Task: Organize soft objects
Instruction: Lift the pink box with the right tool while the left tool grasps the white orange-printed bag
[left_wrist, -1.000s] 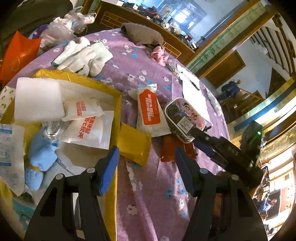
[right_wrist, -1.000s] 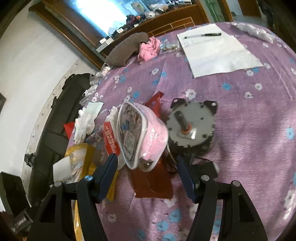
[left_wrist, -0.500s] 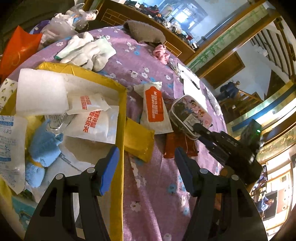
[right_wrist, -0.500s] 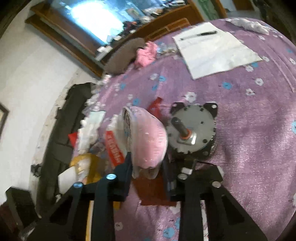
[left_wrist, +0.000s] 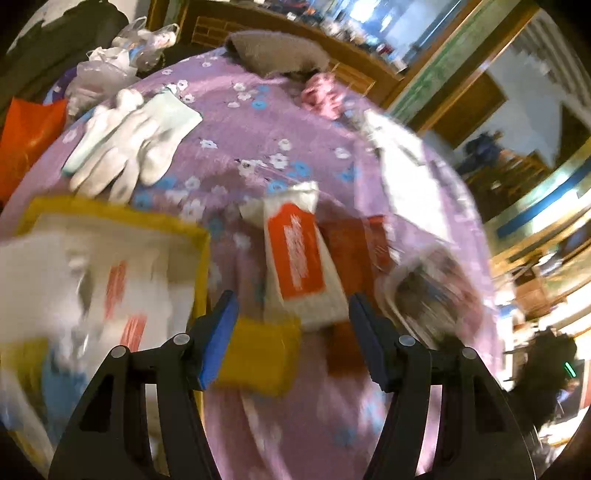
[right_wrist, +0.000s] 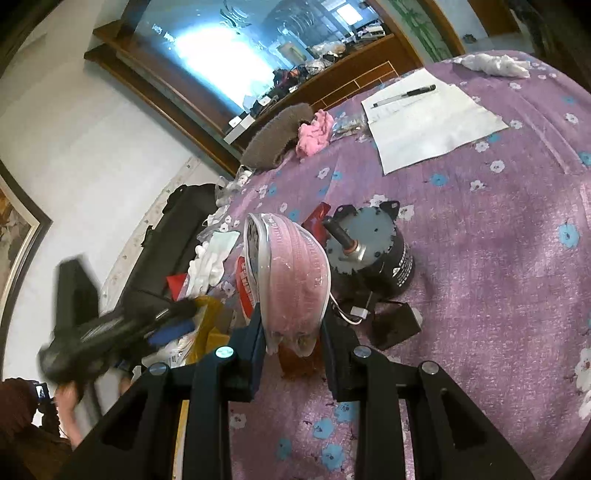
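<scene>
Your right tongs (right_wrist: 291, 328) have just been closing and now pinch the lower end of the clear pouch of pink cloth (right_wrist: 291, 273), one pad on each side, with the pouch standing upright between them above the purple flowered counter (right_wrist: 498, 258). Just behind the pouch on the right a grey motor (right_wrist: 373, 251) stands on the cloth, and a dark red flat piece (right_wrist: 299, 363) lies under the pouch's bottom edge. Farther back a white sheet (right_wrist: 436, 122) carries a pen (right_wrist: 404, 96), and a pink rag (right_wrist: 316, 133) lies against a brown woolly piece (right_wrist: 277, 134) at the far rim. Your left tongs (left_wrist: 291, 332) stand spread with nothing between the pads. They hang over the counter with a yellow flap (left_wrist: 258, 358) and the near end of a white sachet with an orange label (left_wrist: 299, 258) in the gap below them. The yellow-rimmed box (left_wrist: 110, 218) of white packets lies to their left, much blurred. Beyond it a pair of white gloves (left_wrist: 129, 147) rests on the cloth, well apart from the tongs.
</scene>
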